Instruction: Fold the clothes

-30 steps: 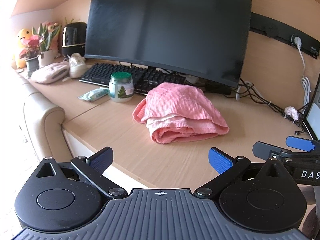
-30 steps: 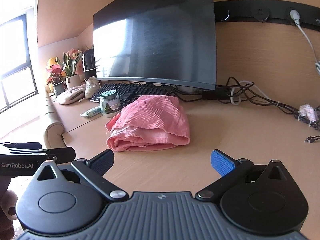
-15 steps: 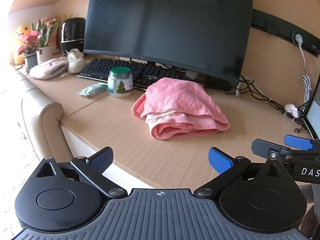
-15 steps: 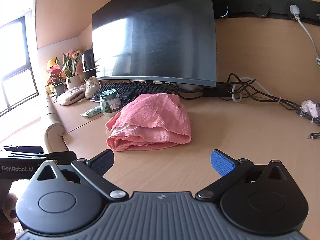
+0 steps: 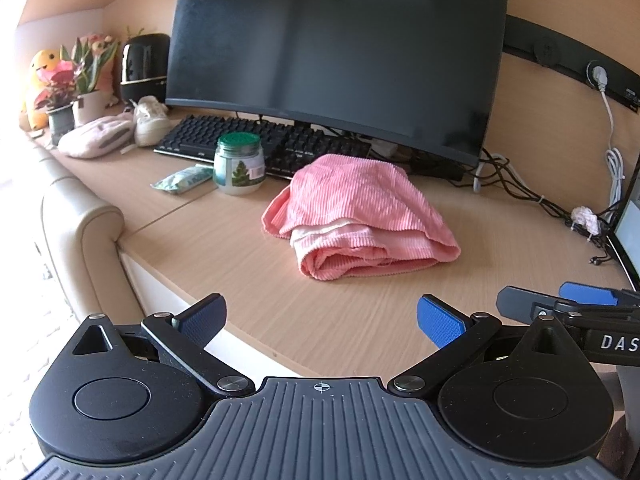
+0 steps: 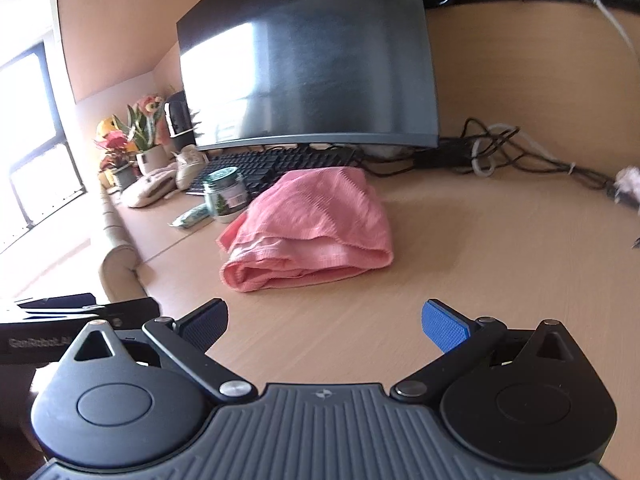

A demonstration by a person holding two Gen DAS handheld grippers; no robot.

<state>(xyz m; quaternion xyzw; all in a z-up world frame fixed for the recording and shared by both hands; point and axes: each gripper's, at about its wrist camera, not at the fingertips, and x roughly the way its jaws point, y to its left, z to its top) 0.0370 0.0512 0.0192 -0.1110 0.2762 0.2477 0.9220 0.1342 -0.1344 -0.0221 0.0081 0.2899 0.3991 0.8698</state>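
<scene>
A pink ribbed garment (image 5: 360, 216) lies folded in a thick bundle on the wooden desk (image 5: 240, 280), in front of the monitor; in the right wrist view the garment (image 6: 312, 232) sits straight ahead. My left gripper (image 5: 320, 316) hangs open over the desk's front edge, well short of the cloth, with nothing between its blue pads. My right gripper (image 6: 324, 320) is open too, low over the desk and a short way in front of the bundle. The right gripper's tips (image 5: 560, 304) show at the right edge of the left wrist view.
Behind the garment are a black monitor (image 5: 336, 52) and a keyboard (image 5: 256, 144). A green-lidded jar (image 5: 239, 168) and a small packet (image 5: 184, 178) stand left of it. Cables (image 5: 520, 188) trail at the right, a padded beige edge (image 5: 80, 236) at the left.
Both grippers have drifted a little nearer the desk and garment; the right wrist view has tilted and shows motion blur. The garment lies as before, and both grippers stay open.
</scene>
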